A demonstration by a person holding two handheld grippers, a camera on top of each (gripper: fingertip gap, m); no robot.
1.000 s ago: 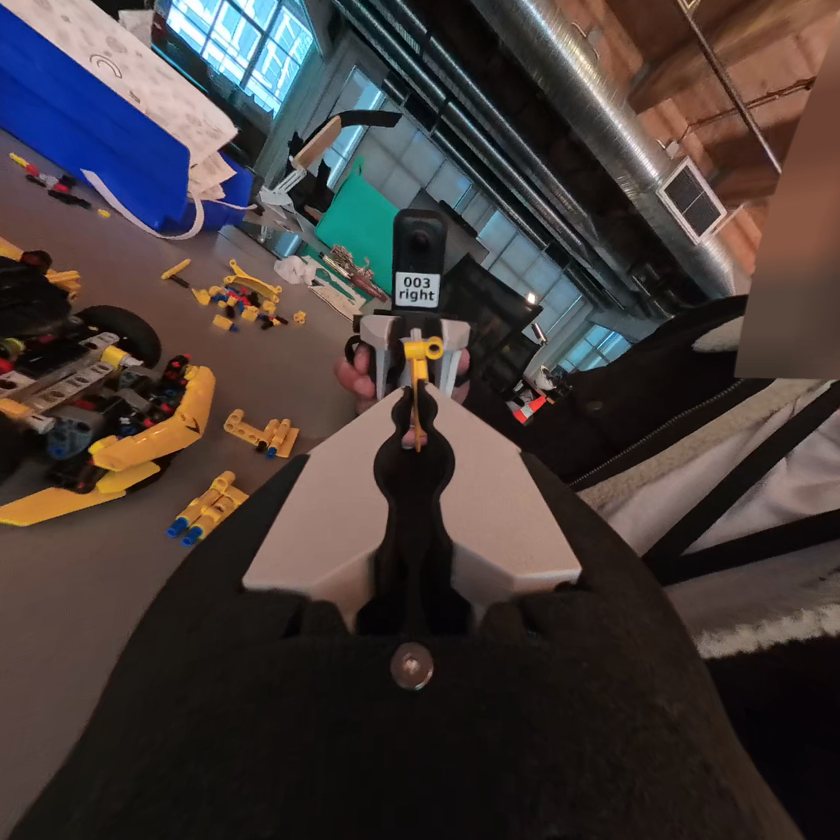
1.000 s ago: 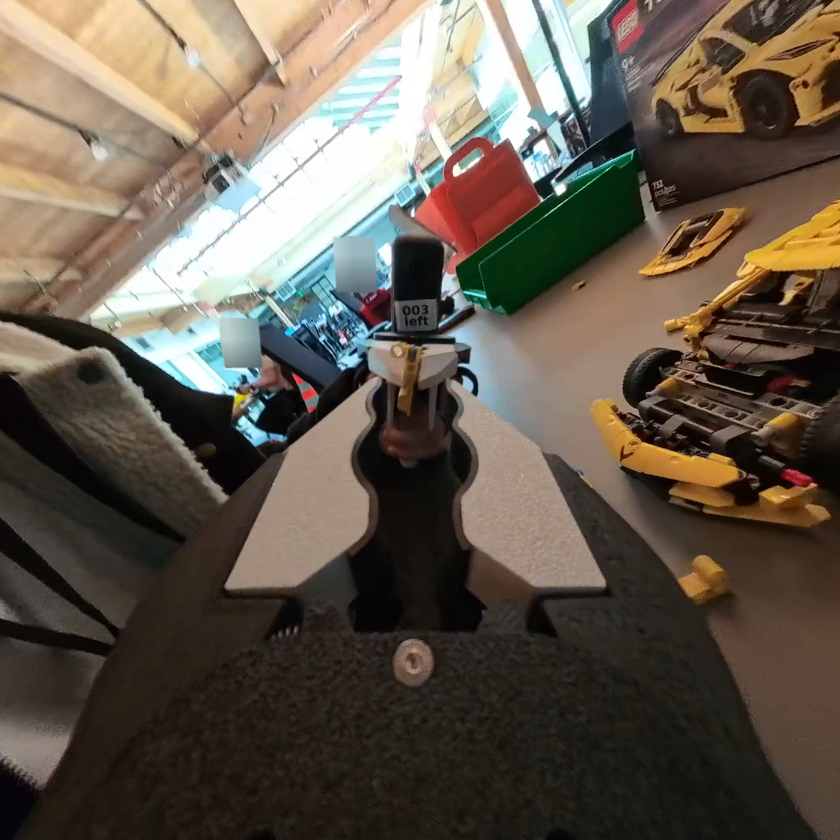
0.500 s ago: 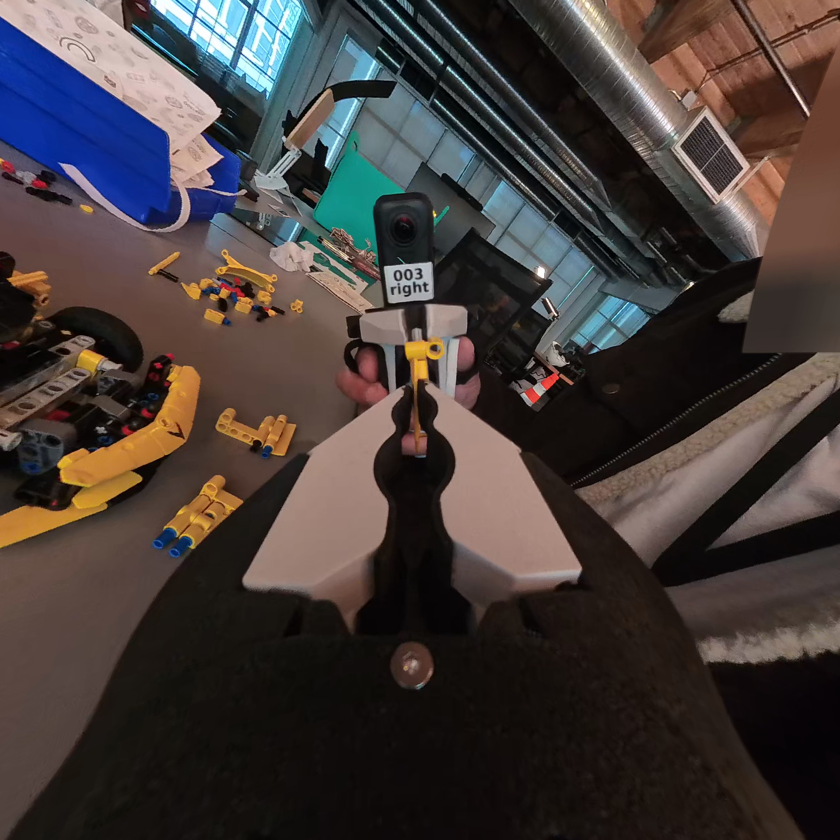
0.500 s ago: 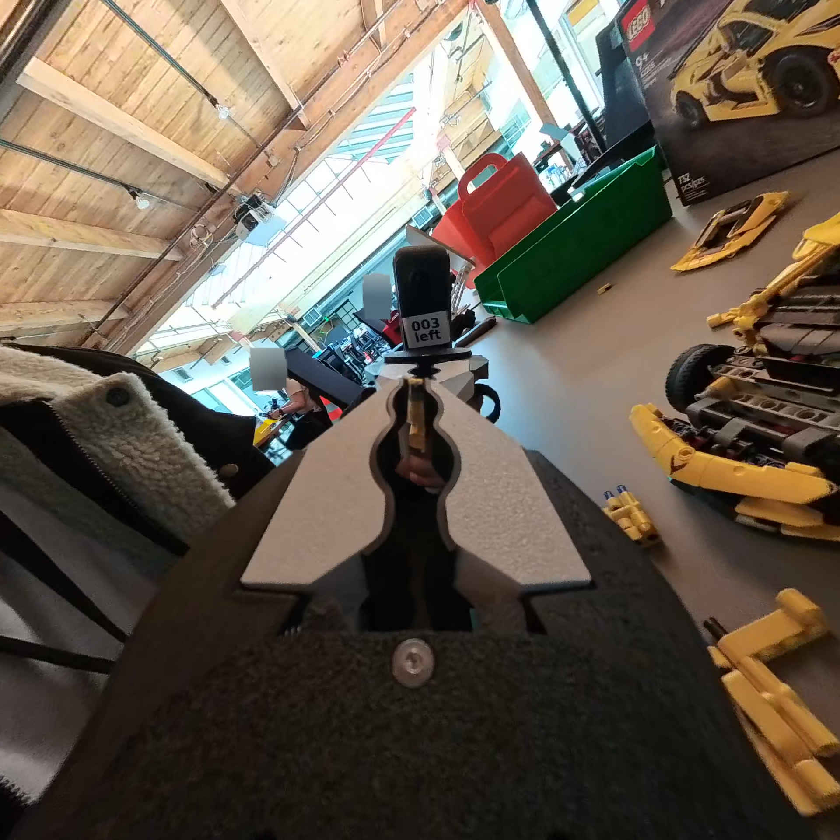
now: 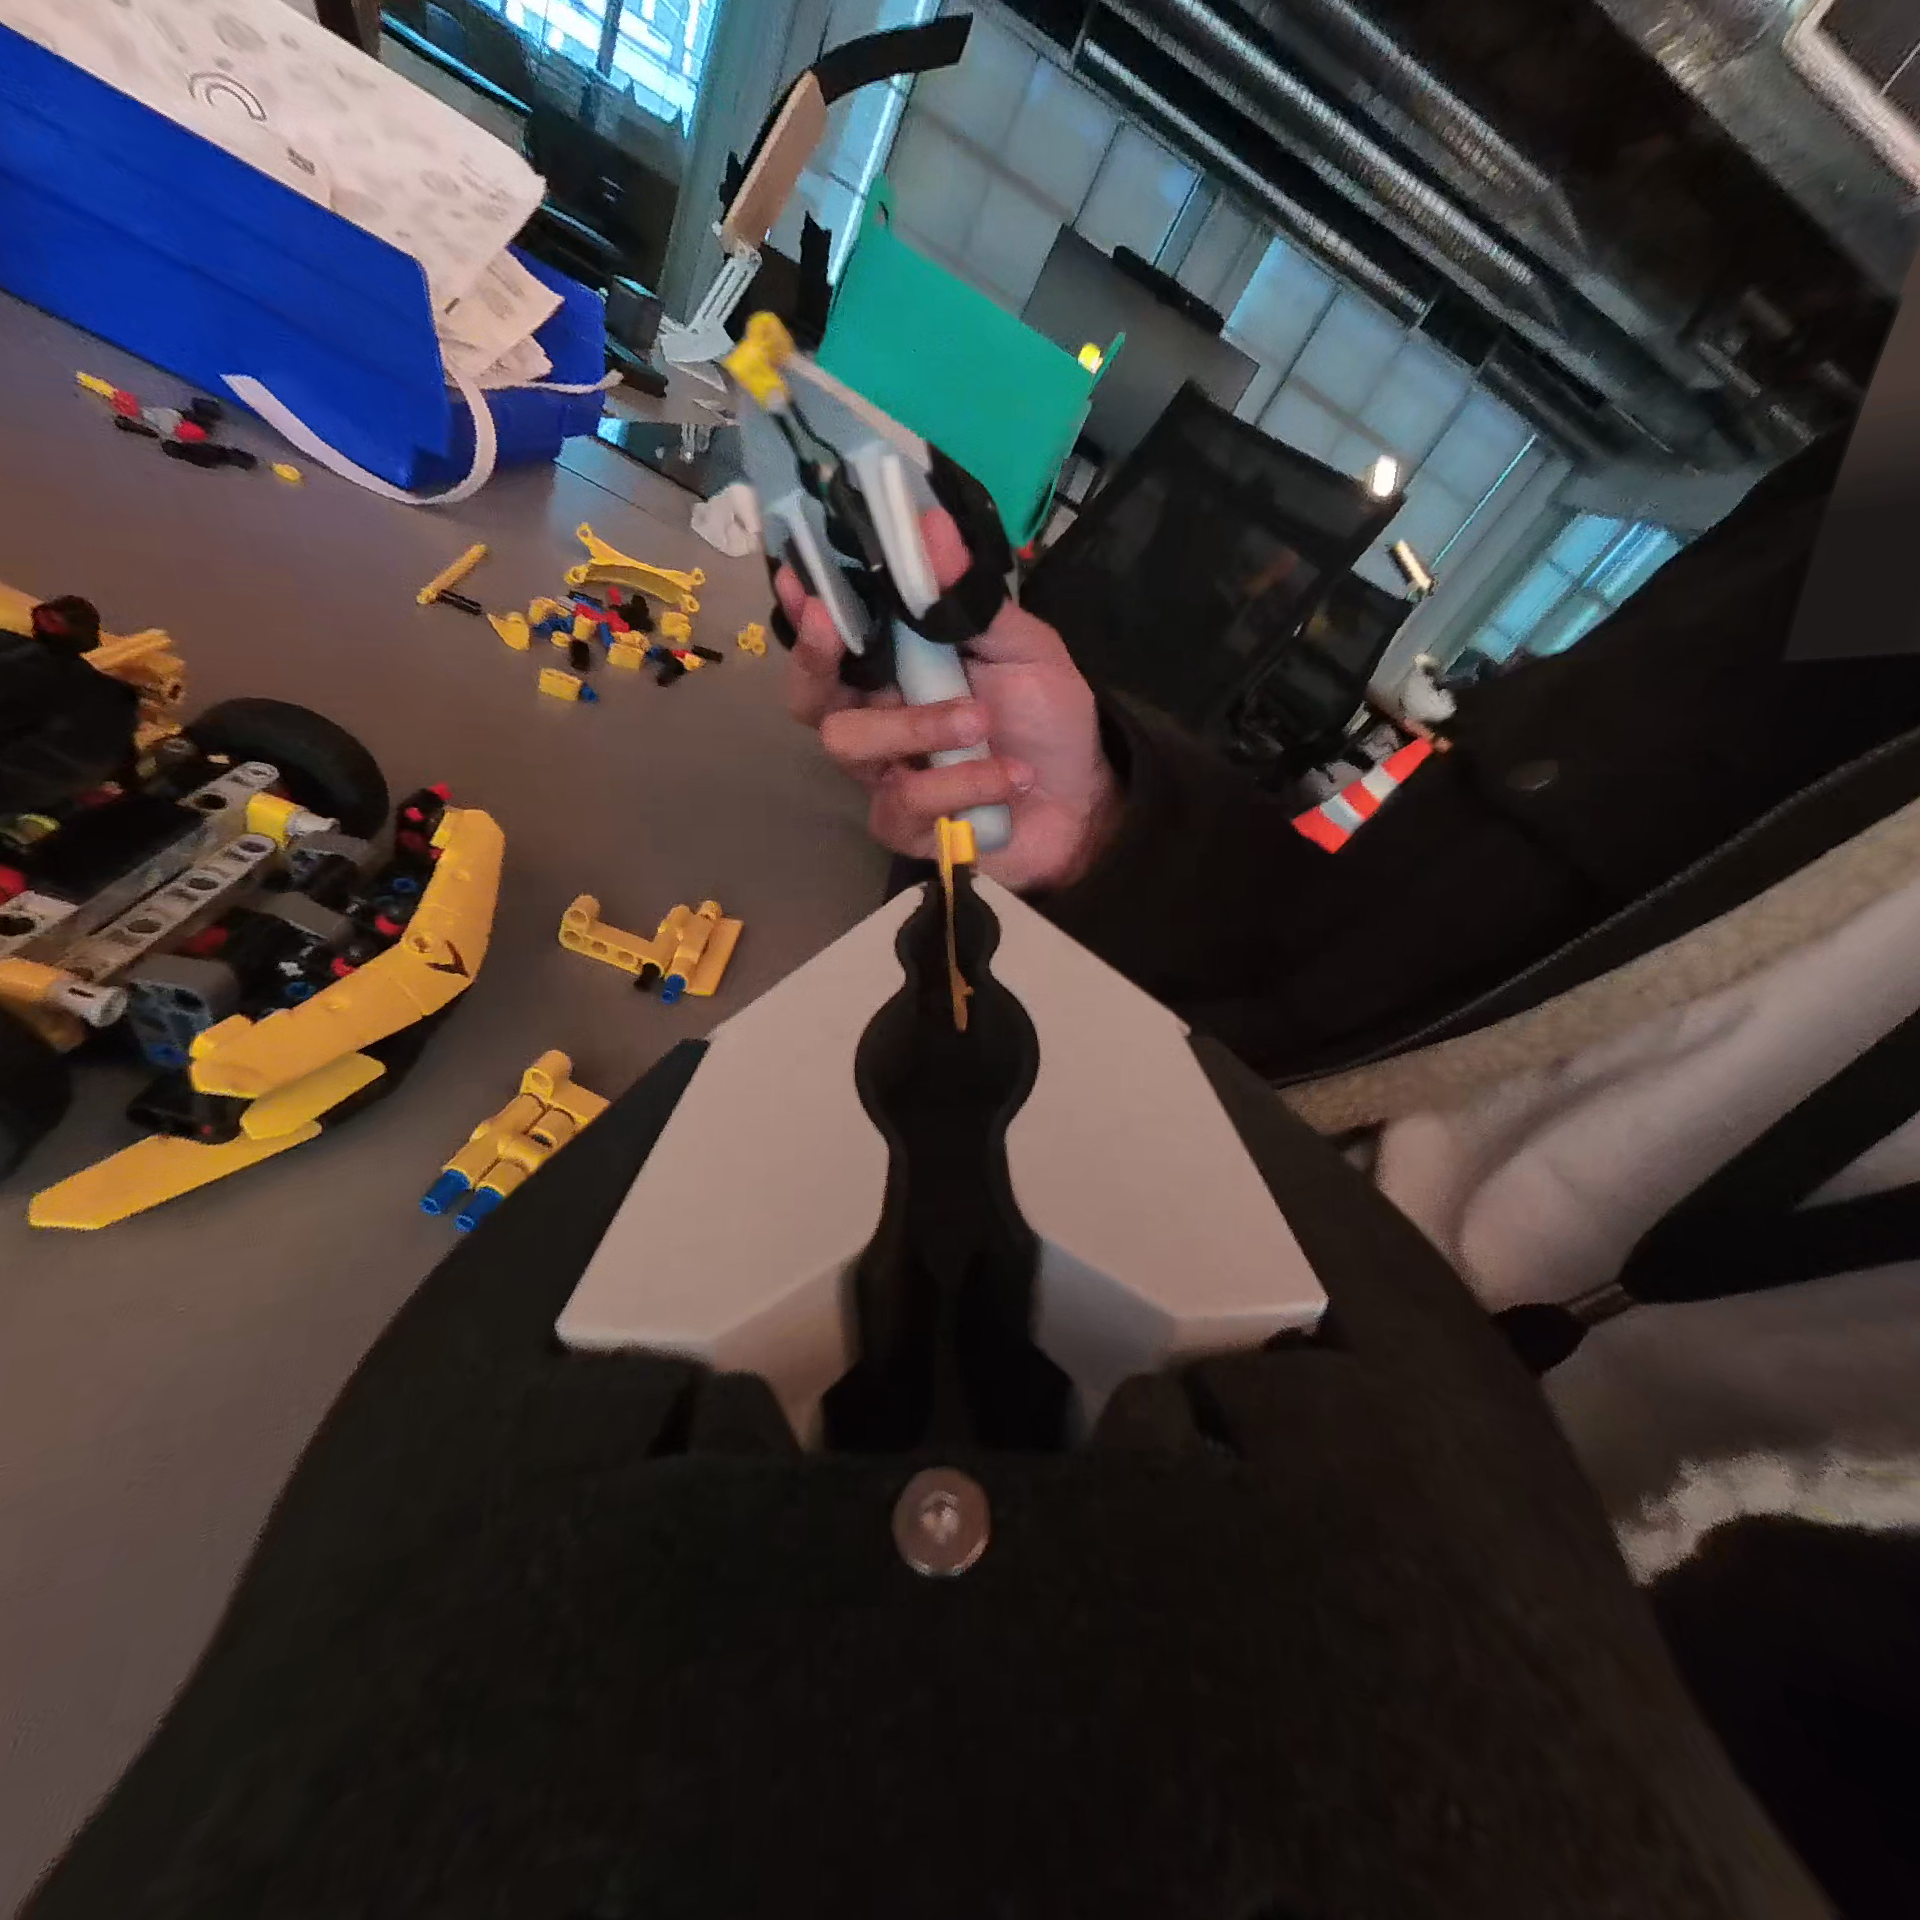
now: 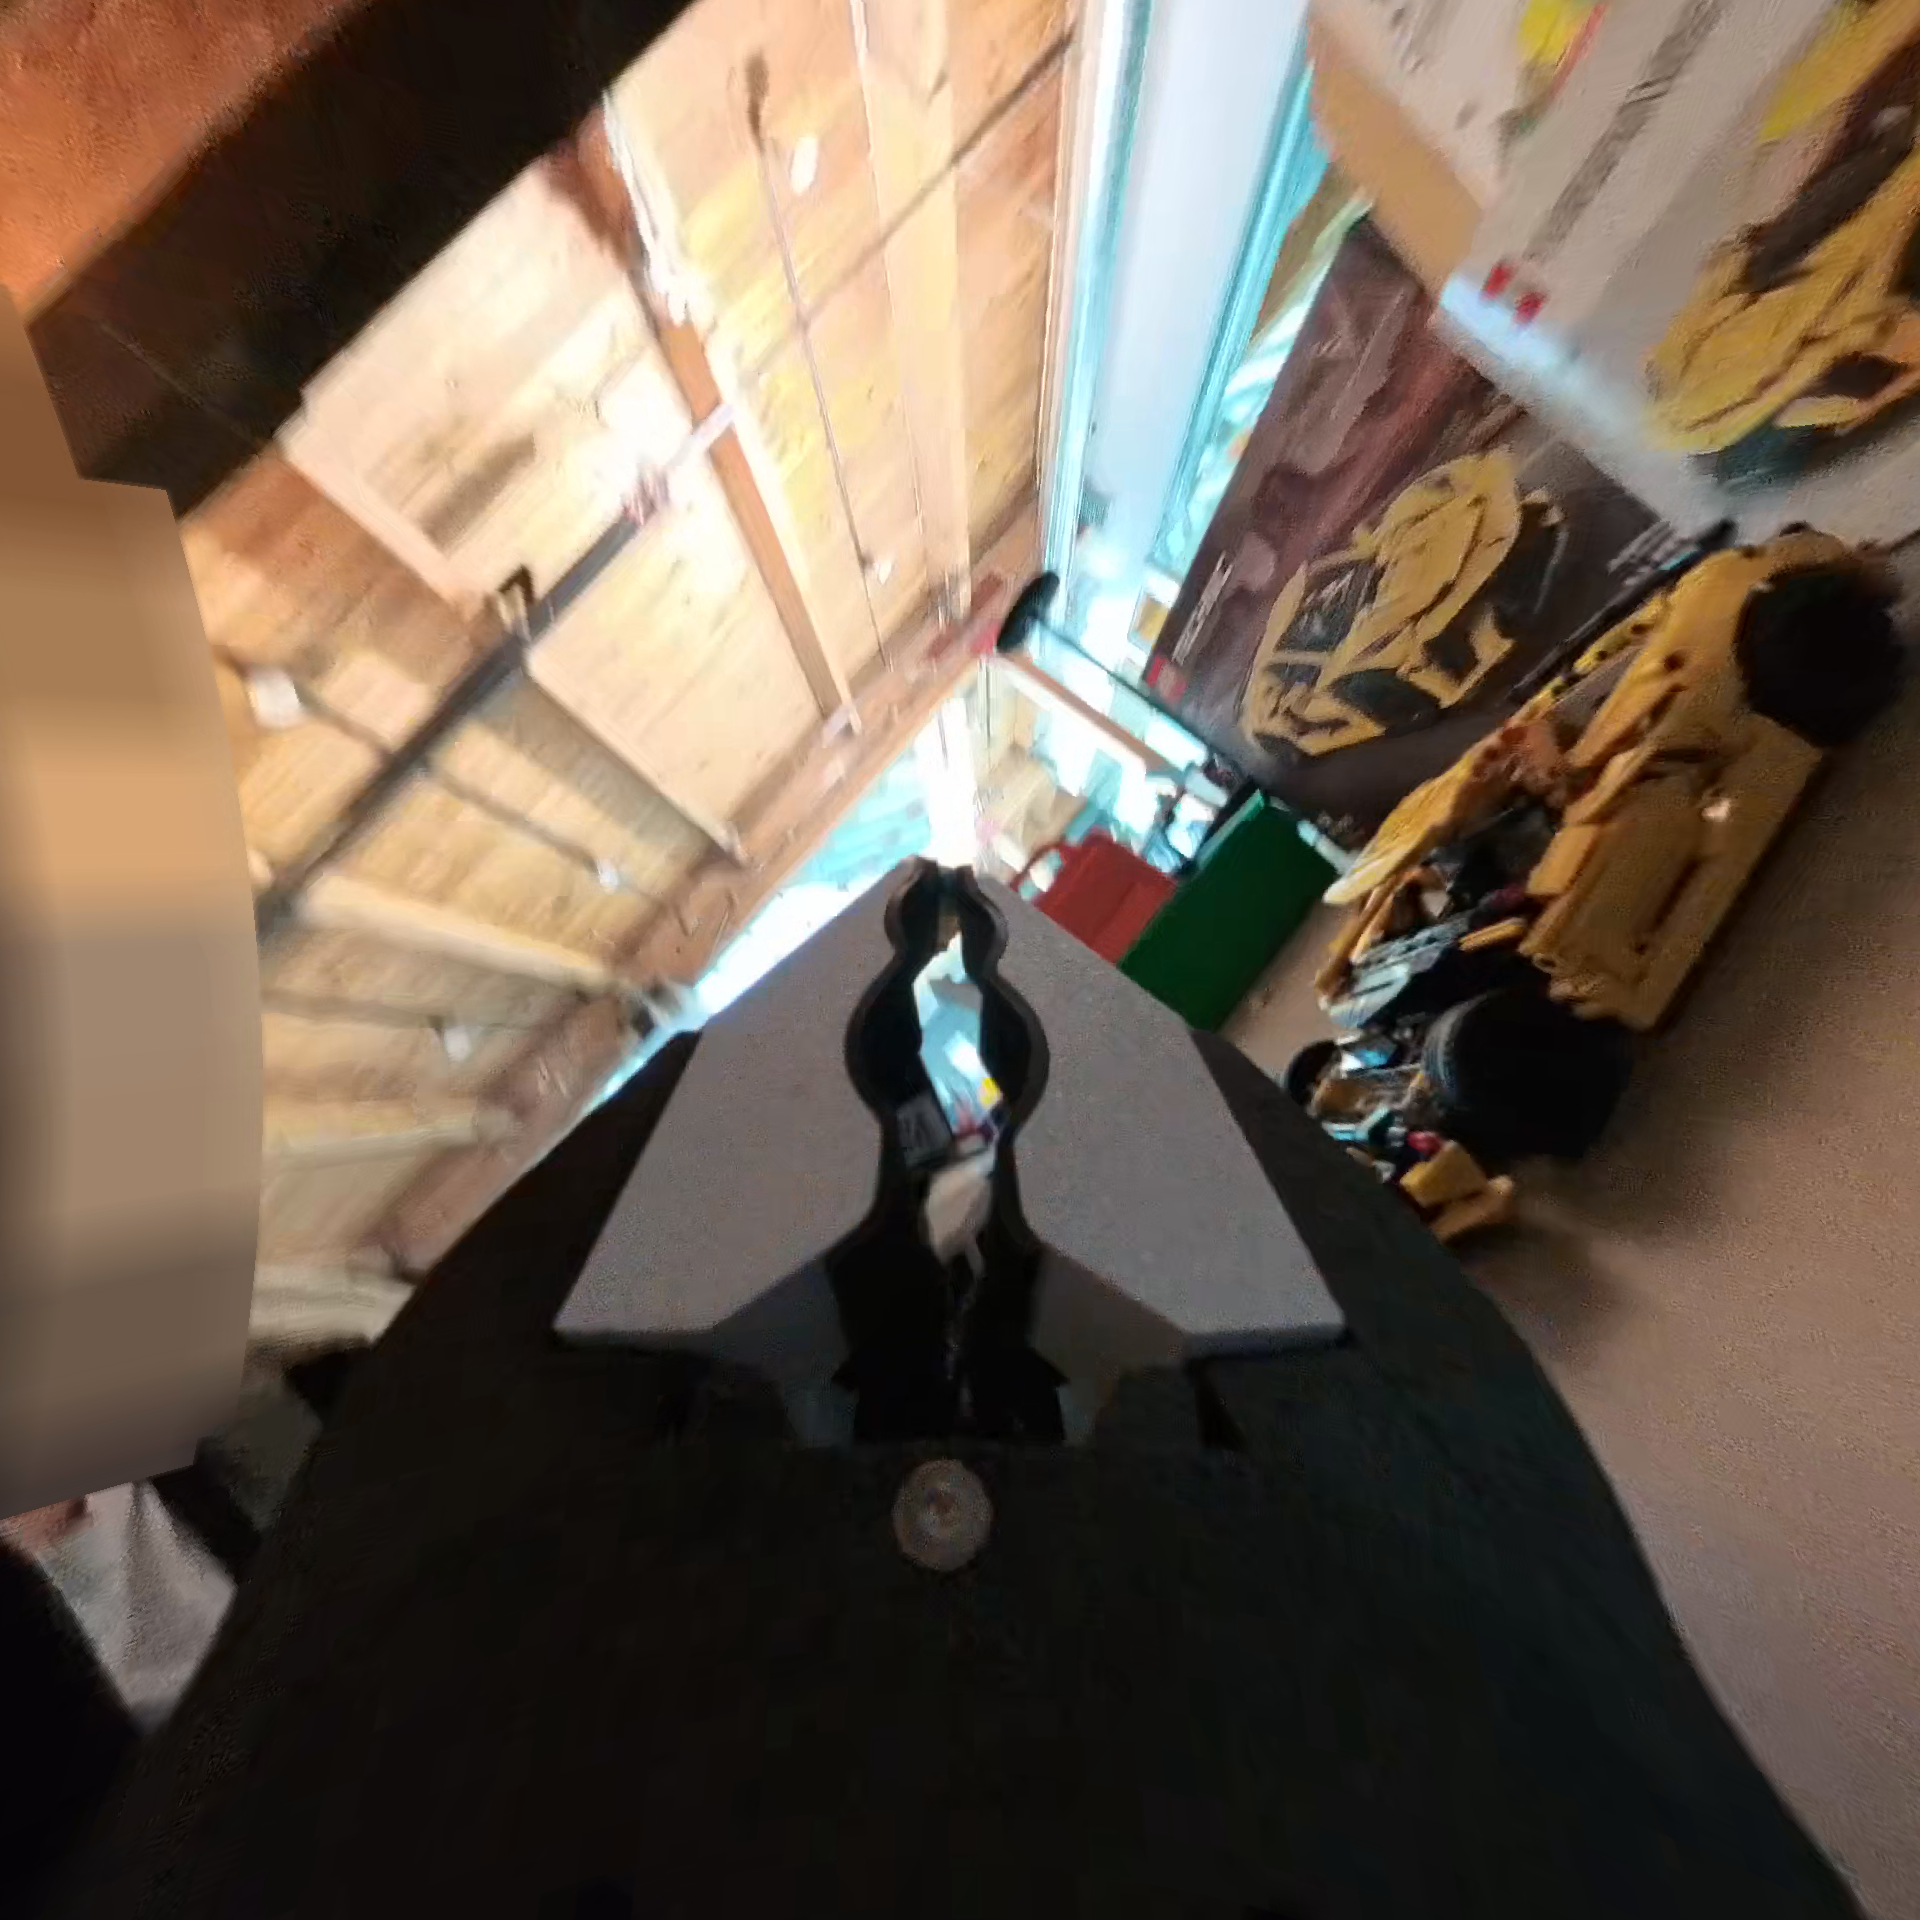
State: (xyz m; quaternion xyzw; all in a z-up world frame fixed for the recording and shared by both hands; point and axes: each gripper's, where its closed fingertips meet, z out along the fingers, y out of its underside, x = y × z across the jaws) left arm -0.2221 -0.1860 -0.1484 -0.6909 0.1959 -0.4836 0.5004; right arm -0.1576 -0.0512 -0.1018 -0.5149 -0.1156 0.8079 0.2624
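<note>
Left claw (image 5: pixel 951 914) clenched on a thin yellow strip piece (image 5: pixel 954 925), pinched edge-on at the very tips, part of it poking out past them. Right claw (image 5: pixel 774 400), seen in the left wrist view, tilted up and away, clenched on a small yellow connector (image 5: pixel 756 358) at its tips; a hand (image 5: pixel 966 727) grips its handle just beyond the left claw. In the right wrist view the right claw (image 6: pixel 948 894) looks closed at the tips, but blur hides the connector there.

Both claws are up off the grey surface (image 5: pixel 644 790), near its edge closest to the person. Below and left: two small yellow sub-assemblies (image 5: pixel 655 940) (image 5: pixel 514 1132), then the half-built yellow car (image 5: pixel 239 935) toward the left edge. Loose parts pile (image 5: pixel 613 623) mid-surface, blue bin (image 5: pixel 239 281) with paper sheets at the far left corner. Right wrist view also shows a green bin (image 6: pixel 1226 914), red case (image 6: pixel 1101 894) and the kit box (image 6: pixel 1455 520) behind the car.

Risk, as a guess: the strip's tip-only hold is slim, so a knock or twist could pivot it or drop it. The connector likewise sits at the extreme tips. Strong motion blur suggests fast swinging, which worsens both.
</note>
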